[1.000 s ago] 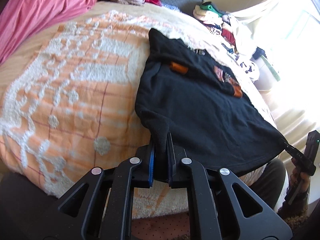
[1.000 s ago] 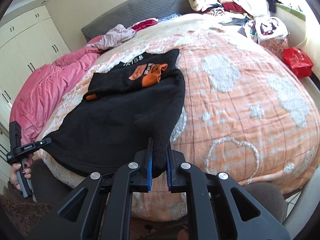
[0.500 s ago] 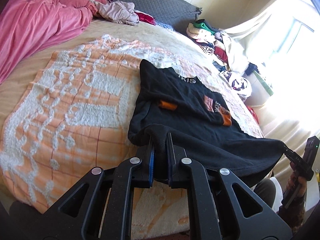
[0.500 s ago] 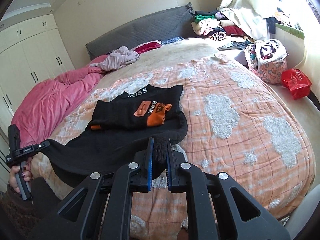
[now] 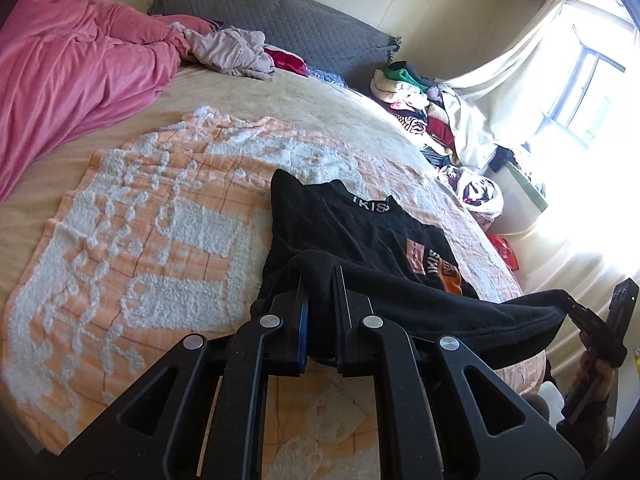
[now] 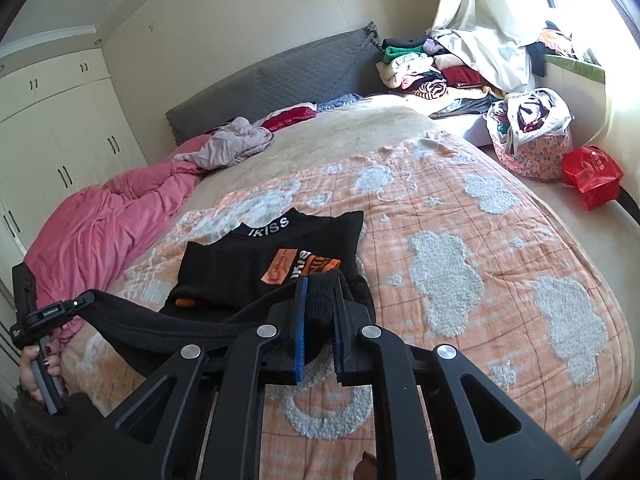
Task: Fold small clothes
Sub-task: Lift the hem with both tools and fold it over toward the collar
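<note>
Left gripper point(image 5: 319, 280) and right gripper point(image 6: 320, 288) are each clamped narrowly on a hem corner of the black sweatshirt point(image 6: 256, 264), lifting it over the orange blanket point(image 6: 480, 248).

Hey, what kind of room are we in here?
A bedroom, most likely in a home: a large bed with a grey padded headboard, built-in wardrobes along the wall, and piles of clothes stacked by the curtained window.
</note>
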The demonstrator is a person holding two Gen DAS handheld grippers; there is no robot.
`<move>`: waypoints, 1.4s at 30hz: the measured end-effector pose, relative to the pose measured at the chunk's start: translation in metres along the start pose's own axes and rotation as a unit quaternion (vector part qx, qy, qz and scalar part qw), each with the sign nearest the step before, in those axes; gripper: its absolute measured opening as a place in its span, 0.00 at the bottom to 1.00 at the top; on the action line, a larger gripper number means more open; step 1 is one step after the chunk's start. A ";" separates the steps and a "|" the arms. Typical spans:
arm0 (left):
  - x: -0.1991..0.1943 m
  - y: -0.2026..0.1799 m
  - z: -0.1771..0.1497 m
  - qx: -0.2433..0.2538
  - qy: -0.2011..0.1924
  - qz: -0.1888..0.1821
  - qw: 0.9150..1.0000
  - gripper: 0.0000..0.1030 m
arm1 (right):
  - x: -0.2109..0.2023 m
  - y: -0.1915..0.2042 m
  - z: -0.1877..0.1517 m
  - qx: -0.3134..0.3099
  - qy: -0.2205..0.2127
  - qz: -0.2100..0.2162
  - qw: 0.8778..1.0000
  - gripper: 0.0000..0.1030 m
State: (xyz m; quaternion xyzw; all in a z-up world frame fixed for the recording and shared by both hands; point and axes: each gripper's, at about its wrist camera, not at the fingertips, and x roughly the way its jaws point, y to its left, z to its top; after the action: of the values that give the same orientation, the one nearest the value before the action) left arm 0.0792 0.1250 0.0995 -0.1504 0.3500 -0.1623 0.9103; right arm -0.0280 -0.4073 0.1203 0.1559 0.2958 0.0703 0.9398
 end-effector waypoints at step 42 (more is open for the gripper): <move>0.124 0.021 0.069 0.045 0.012 0.057 0.997 0.04 | 0.156 -0.021 0.060 0.002 0.041 -0.063 0.997 0.09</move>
State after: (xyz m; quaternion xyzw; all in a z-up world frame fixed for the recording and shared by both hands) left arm 0.2173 0.1057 0.0671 -0.0866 0.3612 -0.1273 0.9197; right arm 0.1351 -0.4074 0.0767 0.1361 0.3430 0.0164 0.9293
